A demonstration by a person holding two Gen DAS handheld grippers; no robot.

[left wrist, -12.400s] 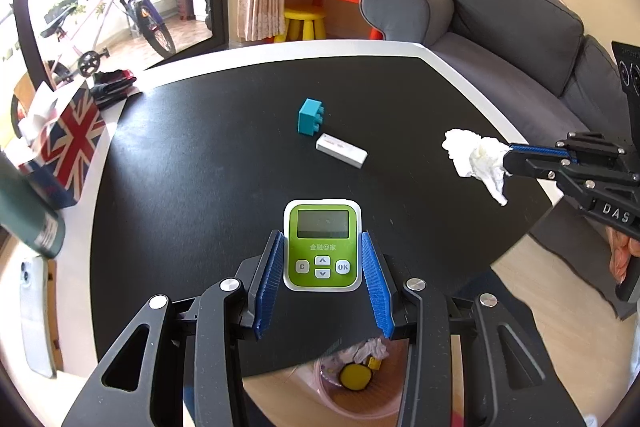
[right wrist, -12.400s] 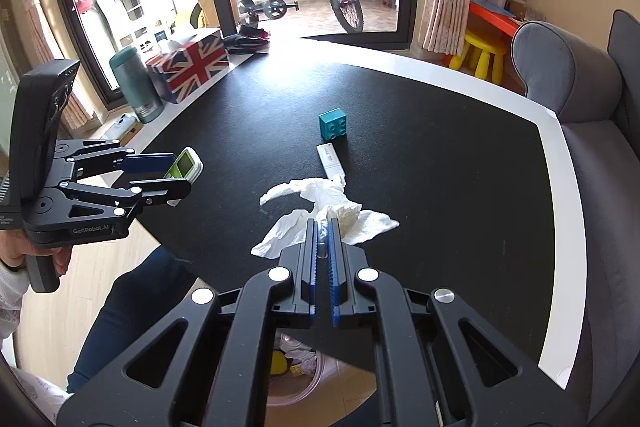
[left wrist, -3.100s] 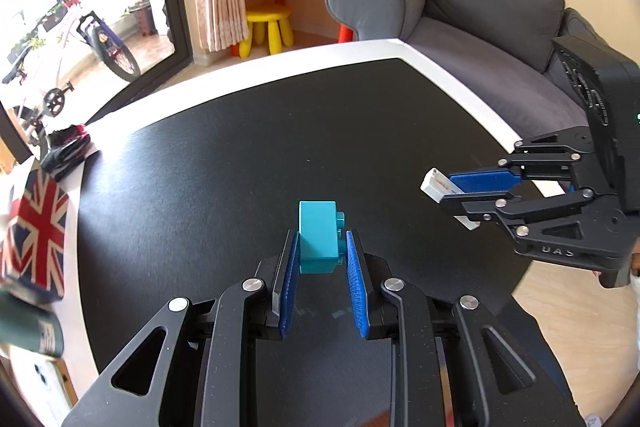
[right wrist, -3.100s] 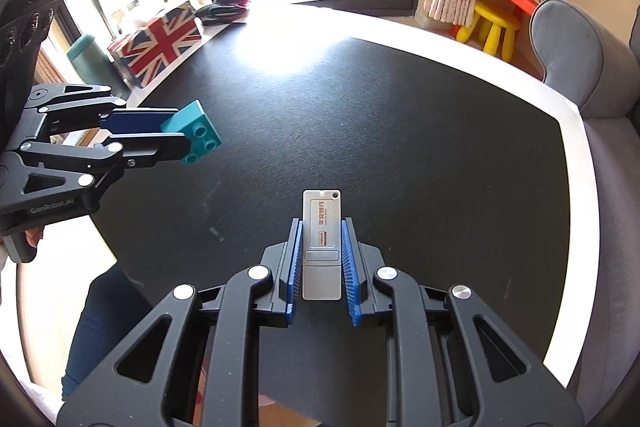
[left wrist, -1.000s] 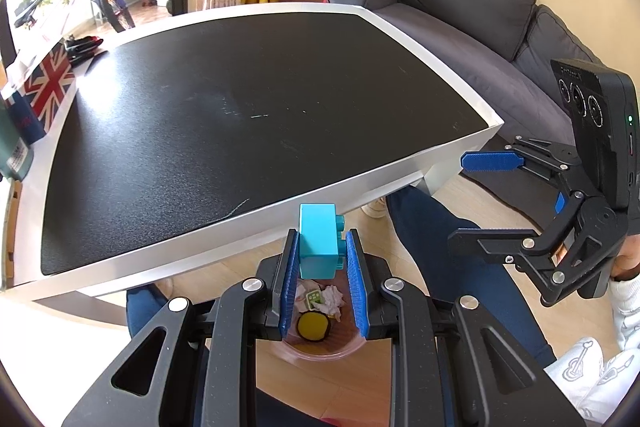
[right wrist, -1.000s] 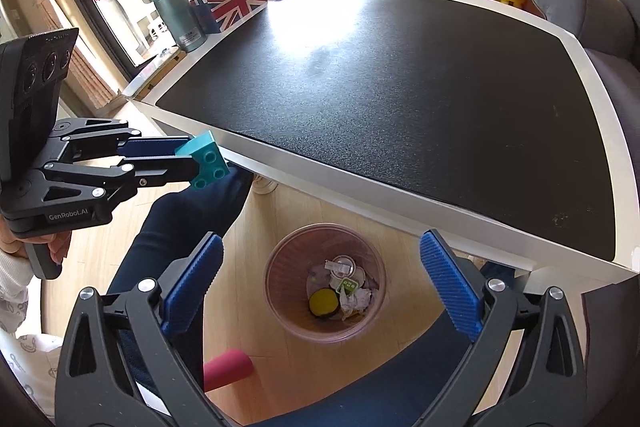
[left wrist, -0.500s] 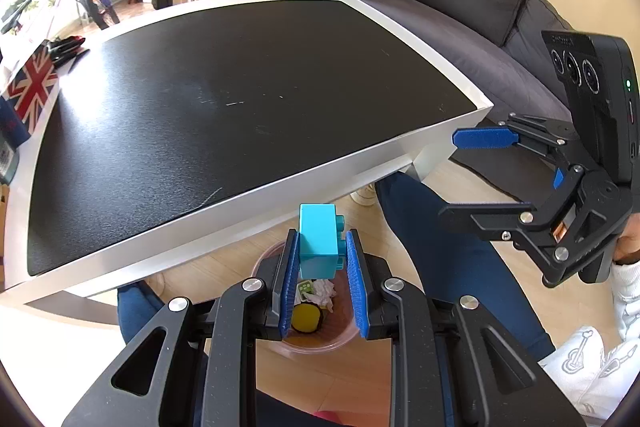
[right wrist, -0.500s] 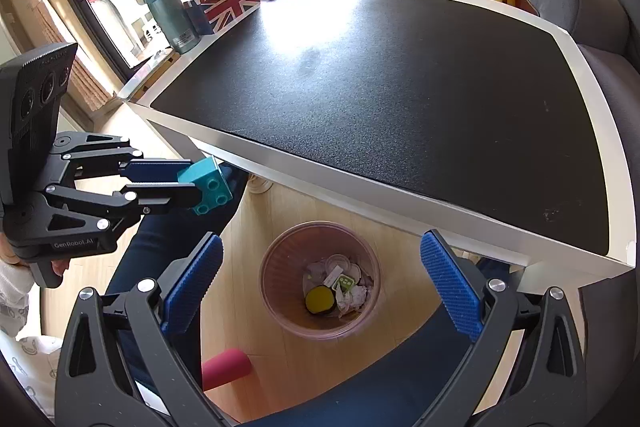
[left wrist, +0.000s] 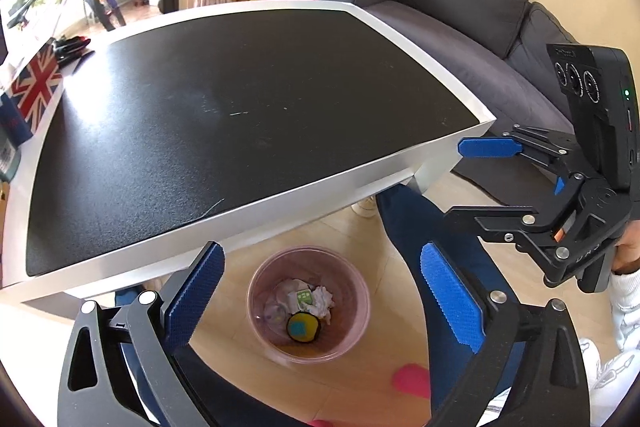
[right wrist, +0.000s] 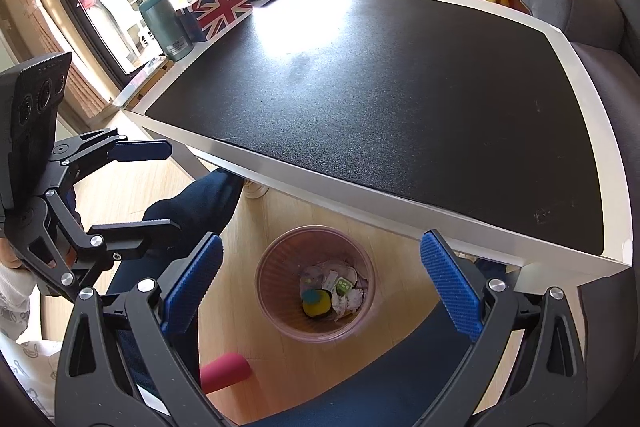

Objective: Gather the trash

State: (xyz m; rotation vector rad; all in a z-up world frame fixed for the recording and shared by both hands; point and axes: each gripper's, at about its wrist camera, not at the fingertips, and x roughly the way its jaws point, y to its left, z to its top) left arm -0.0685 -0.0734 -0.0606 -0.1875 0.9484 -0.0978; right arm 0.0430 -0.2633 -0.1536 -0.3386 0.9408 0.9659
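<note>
Your left gripper point(left wrist: 320, 303) just sprung wide and empty above the pink bin point(left wrist: 352, 291), right gripper point(right wrist: 320, 283) likewise spread, teal block point(left wrist: 298, 327) half-lost among crumpled tissue point(left wrist: 322, 297), your legs cropped.

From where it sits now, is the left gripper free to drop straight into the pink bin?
Probably yes. The left gripper hangs open and empty right above the pink bin, which stands on the floor clear of the table edge, with nothing between them.

Black-topped surface point(left wrist: 240, 115) with white rim, bare across the middle. At its far left edge: a Union Jack box point(right wrist: 222, 9), a green flask point(right wrist: 166, 27) just beside. Below, wooden floor point(left wrist: 384, 255) carrying a pink bin point(left wrist: 360, 311).
</note>
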